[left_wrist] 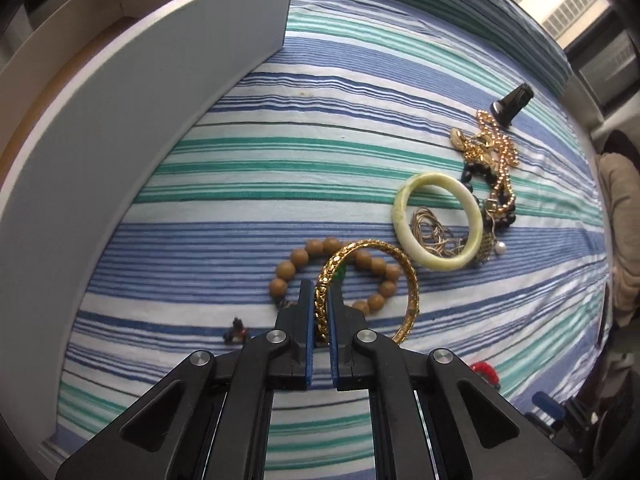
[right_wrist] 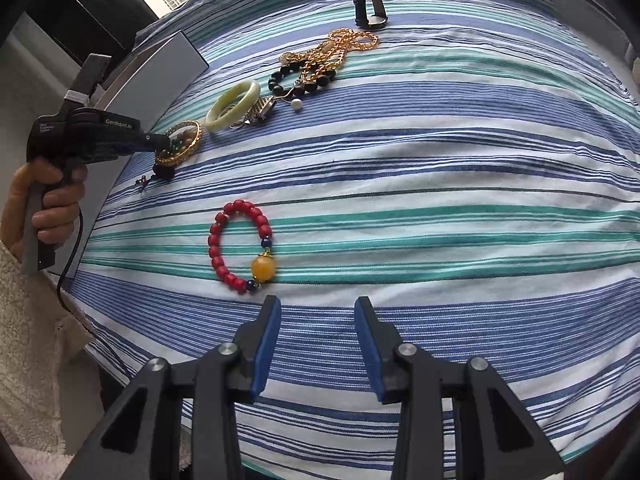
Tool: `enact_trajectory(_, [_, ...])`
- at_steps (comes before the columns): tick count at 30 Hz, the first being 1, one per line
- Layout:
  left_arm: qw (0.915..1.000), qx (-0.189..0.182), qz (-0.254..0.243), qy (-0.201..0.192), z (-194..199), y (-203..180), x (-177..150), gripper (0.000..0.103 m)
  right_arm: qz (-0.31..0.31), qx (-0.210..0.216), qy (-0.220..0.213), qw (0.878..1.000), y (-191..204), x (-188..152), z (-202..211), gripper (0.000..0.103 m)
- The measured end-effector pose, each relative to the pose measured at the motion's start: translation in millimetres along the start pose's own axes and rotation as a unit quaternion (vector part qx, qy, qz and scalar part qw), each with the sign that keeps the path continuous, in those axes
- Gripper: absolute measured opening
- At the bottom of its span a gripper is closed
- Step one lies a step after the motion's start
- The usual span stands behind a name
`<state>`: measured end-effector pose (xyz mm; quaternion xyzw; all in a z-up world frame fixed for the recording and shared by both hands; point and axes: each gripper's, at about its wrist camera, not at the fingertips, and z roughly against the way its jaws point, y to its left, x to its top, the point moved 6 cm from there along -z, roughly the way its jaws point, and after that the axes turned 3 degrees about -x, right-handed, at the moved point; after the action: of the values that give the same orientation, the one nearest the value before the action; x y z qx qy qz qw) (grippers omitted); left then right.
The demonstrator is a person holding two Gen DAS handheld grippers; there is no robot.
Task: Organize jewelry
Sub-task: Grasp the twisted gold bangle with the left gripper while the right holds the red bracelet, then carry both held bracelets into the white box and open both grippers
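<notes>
My left gripper is shut on a gold bangle, gripping its left rim just above the striped cloth; it also shows in the right wrist view holding the gold bangle. A brown wooden bead bracelet lies under the bangle. A pale green jade bangle lies to the right, over thin chains. Gold chains and black beads lie beyond. My right gripper is open and empty, just behind a red bead bracelet with a yellow bead.
A grey open box stands at the left of the striped cloth. A black watch stands at the far end. A small dark tassel charm lies left of my left fingers.
</notes>
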<state>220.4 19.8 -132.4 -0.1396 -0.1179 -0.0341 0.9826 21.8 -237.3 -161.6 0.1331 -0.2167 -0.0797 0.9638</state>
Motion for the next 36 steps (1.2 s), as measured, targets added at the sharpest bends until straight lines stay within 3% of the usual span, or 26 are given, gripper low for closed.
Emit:
enact_trajectory(4, [0.9994, -0.030, 0.011, -0.008, 32.1, 14.1, -35.4, 0.004, -0.002, -0.001, -0.002, 1.000, -1.9, 1.1, 1.1, 0.039])
enact_trajectory(10, [0.9993, -0.002, 0.038, 0.005, 28.4, 45.4, -94.8, 0.004, 0.012, 0.005, 0.017, 1.000, 11.3, 10.8, -14.6, 0.039])
enact_trajectory(16, [0.9985, 0.013, 0.053, 0.002, 18.9, 61.5, -117.6, 0.004, 0.031, 0.004, 0.047, 0.998, 31.8, 26.9, -37.0, 0.040])
enact_trajectory(21, [0.9988, 0.035, 0.032, -0.012, 14.1, 57.8, -121.3, 0.004, 0.082, -0.026, 0.051, 0.995, 54.7, 24.2, -45.1, 0.041])
enact_trajectory(22, [0.9988, 0.036, 0.030, -0.014, 14.1, 57.7, -121.8, 0.004, 0.096, -0.043, 0.047, 0.993, 57.6, 23.2, -45.3, 0.039])
enact_trajectory(24, [0.9988, 0.033, 0.032, -0.015, 15.7, 59.3, -122.6, 0.004, 0.110, -0.052, 0.047, 0.991, 60.8, 21.8, -46.5, 0.018])
enact_trajectory(30, [0.9979, -0.022, 0.044, -0.043, 55.7, 54.2, -109.4, 0.004, 0.110, -0.005, 0.033, 0.993, 71.8, 34.1, -14.7, 0.017])
enact_trajectory(36, [0.9901, -0.027, 0.072, -0.118, 148.6, 87.9, -75.7, 0.004, 0.164, 0.050, -0.034, 0.985, 139.5, 83.7, 54.8, 0.017])
